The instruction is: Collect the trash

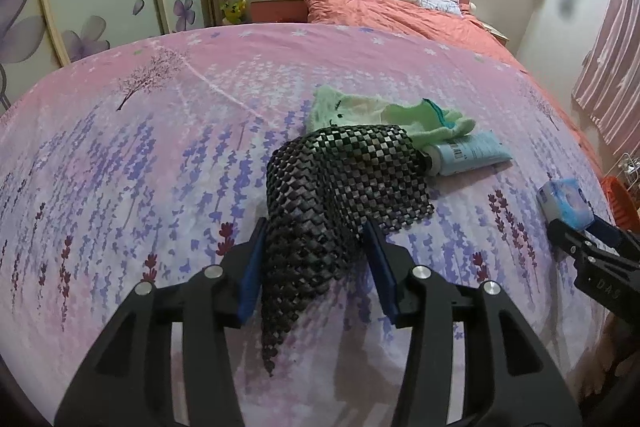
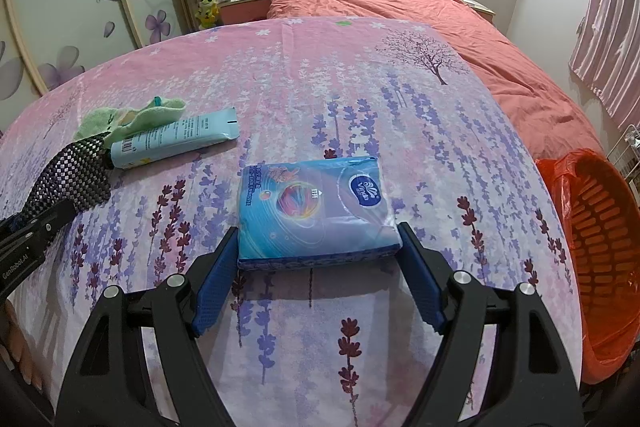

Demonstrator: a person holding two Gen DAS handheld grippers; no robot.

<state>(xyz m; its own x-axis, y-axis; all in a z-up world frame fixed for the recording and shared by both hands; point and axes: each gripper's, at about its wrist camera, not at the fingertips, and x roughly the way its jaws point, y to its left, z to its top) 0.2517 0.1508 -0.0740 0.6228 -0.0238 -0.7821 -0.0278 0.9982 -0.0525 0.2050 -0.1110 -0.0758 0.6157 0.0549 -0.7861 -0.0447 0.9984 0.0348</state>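
**Bed-top trash: two items between my grippers**

Item 1, black mesh mat. Centre of the left wrist frame, on the lavender-print sheet. Its long axis runs from the lower centre up and rightward; the near corner hangs as a point toward the bottom edge, and the far end lies over a blue tube. My left gripper has a raised fold of it between the blue pads, jaws at a middling width. I cannot tell whether both pads press on it.

Item 2, blue tissue pack. Centre of the right wrist frame, flat on the sheet, logo end toward the upper right, long axis across the frame. My right gripper stands wide, its pad tips at the pack's two near corners. I cannot tell whether they press on it.

Item 3, the tube, lying at left, crimped end pointing to the upper right.

Item 4, green cloth, crumpled just behind the tube and touching it.

Item 5, orange basket with an orange liner, at the right edge beside the bed.

Background: salmon duvet, pillows at the headboard.
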